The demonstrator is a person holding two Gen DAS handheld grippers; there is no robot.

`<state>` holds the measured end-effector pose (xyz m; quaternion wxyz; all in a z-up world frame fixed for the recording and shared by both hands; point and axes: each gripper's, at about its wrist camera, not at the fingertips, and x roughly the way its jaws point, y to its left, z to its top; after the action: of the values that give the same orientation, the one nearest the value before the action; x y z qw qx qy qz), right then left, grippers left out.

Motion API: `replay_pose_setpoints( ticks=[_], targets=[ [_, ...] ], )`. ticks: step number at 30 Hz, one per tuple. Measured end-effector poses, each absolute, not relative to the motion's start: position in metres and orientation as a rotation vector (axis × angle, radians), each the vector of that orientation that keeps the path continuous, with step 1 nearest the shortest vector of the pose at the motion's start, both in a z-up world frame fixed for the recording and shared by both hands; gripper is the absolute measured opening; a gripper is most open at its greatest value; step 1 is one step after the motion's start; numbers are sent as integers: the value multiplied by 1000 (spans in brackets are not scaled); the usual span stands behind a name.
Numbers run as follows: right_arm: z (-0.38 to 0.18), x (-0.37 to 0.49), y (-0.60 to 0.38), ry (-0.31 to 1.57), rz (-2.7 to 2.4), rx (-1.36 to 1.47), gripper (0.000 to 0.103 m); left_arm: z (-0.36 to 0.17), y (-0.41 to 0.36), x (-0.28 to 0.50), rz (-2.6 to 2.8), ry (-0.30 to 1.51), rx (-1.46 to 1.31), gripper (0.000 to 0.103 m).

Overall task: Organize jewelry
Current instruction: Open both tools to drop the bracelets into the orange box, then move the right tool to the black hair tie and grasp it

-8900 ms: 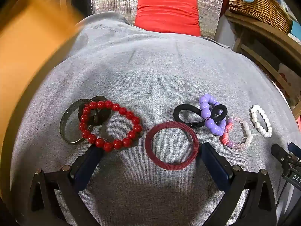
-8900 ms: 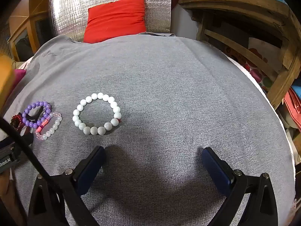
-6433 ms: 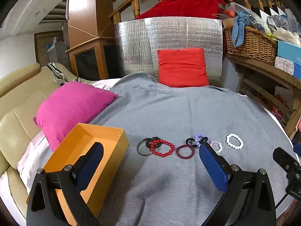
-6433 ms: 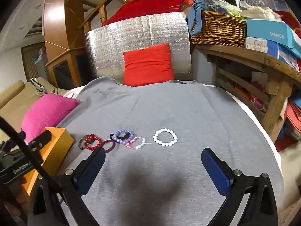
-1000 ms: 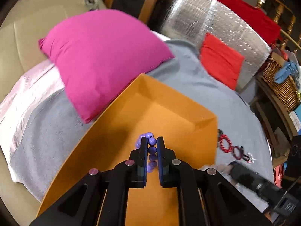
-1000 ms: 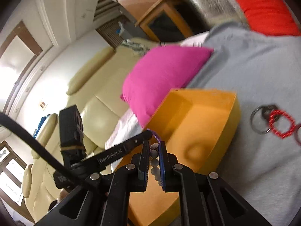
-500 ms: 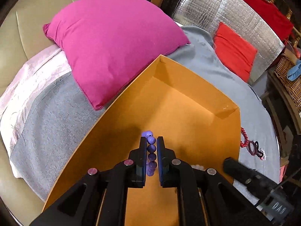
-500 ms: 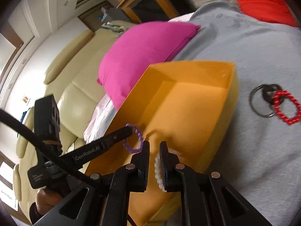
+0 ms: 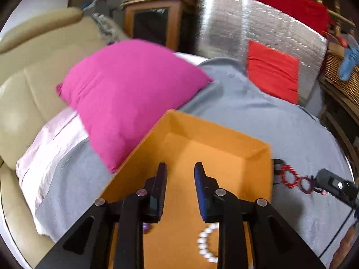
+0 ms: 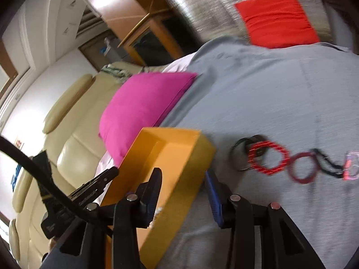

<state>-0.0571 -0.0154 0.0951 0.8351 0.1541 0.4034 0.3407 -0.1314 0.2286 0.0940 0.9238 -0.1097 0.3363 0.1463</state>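
Observation:
My left gripper [image 9: 180, 168] hovers over the orange box [image 9: 258, 157]; its jaws are opening with nothing between them. A white bead bracelet [image 9: 207, 244] lies on the box floor below, and a bit of the purple bead bracelet [image 9: 147, 226] peeks out by the left finger. My right gripper [image 10: 182, 174] is above the box's right wall [image 10: 186, 179], its jaws opening and holding nothing. On the grey cloth lie a red bead bracelet [image 10: 268, 158], a maroon hair tie [image 10: 301, 168], a dark ring [image 10: 242, 154], a black hair tie [image 10: 325, 159] and a pink-clear bracelet [image 10: 352, 165].
A pink cushion [image 9: 125, 89] lies against the box's far left side on a cream sofa [image 9: 27, 85]. A red cushion [image 9: 272, 78] leans on a silver panel at the back. A wicker basket [image 9: 341, 78] stands on a wooden shelf at the right.
Both grippers have let go: the purple and white bracelets have dropped into the orange box, and both pairs of jaws have spread. Both views have swung towards the cloth at the right.

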Motion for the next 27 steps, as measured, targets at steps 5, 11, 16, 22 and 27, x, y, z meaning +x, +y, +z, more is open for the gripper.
replay_pose_setpoints(
  ticks=[5,11,16,22,27],
  targets=[
    [106,-46,-66,836,624,341,43,109,190,-129,192,652,-222,58],
    [108,-34,-123,842,526,358,43,109,139,-120,48,686,-211,64],
    [99,-25,-152,887,478,378,43,101,97,-111,-37,733,-178,64],
    [85,-17,-181,943,426,402,43,85,55,-94,-77,783,-120,68],
    [73,-12,-202,993,383,423,43,62,31,-84,-113,880,-145,68]
  ],
)
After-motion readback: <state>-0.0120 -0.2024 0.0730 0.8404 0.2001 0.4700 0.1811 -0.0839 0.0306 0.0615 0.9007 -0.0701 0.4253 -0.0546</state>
